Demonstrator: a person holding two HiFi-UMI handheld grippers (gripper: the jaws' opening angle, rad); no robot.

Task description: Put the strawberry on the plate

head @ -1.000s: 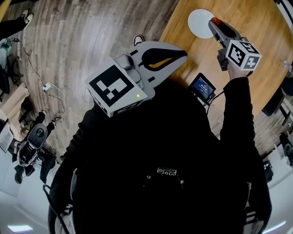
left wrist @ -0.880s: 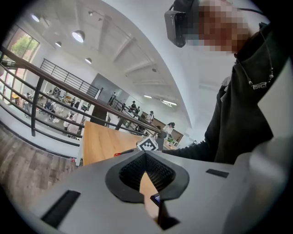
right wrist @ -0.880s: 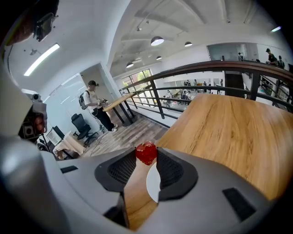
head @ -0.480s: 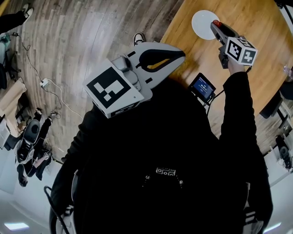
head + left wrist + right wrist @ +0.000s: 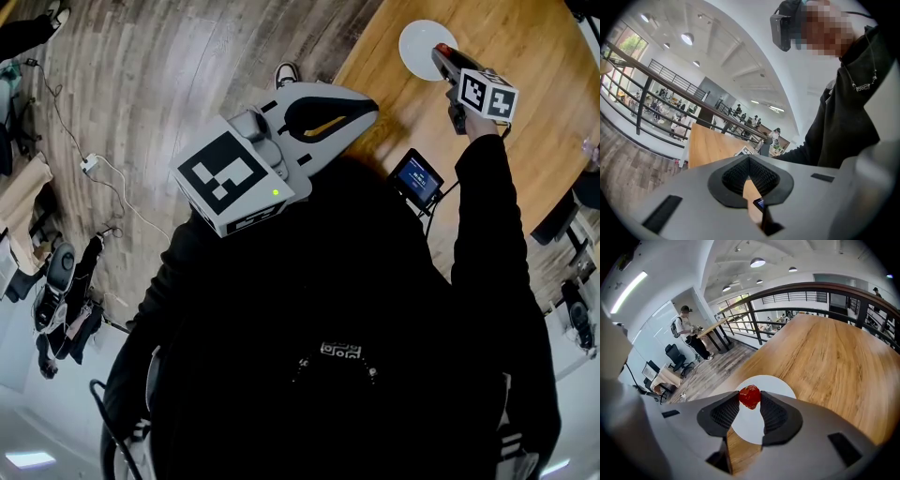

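A red strawberry [image 5: 749,397] is pinched between the tips of my right gripper [image 5: 749,398], which is shut on it. Directly under it lies a round white plate [image 5: 776,383] on the wooden table [image 5: 834,357]. In the head view the right gripper [image 5: 441,52] reaches over the plate [image 5: 417,39], with the strawberry [image 5: 440,47] a small red spot at its tip. My left gripper [image 5: 364,103] is held close to my chest, away from the table; its pads [image 5: 761,176] meet at the tips with nothing between them, so the left gripper [image 5: 749,165] is shut.
A small device with a lit screen [image 5: 416,178] sits at the table's near edge. Beyond the table edge is grey wood flooring [image 5: 169,75] with cables. A railing [image 5: 820,296] runs behind the table, and a person [image 5: 691,336] stands far off to the left.
My right gripper has moved a little farther over the plate, carrying the strawberry. The left gripper has barely shifted.
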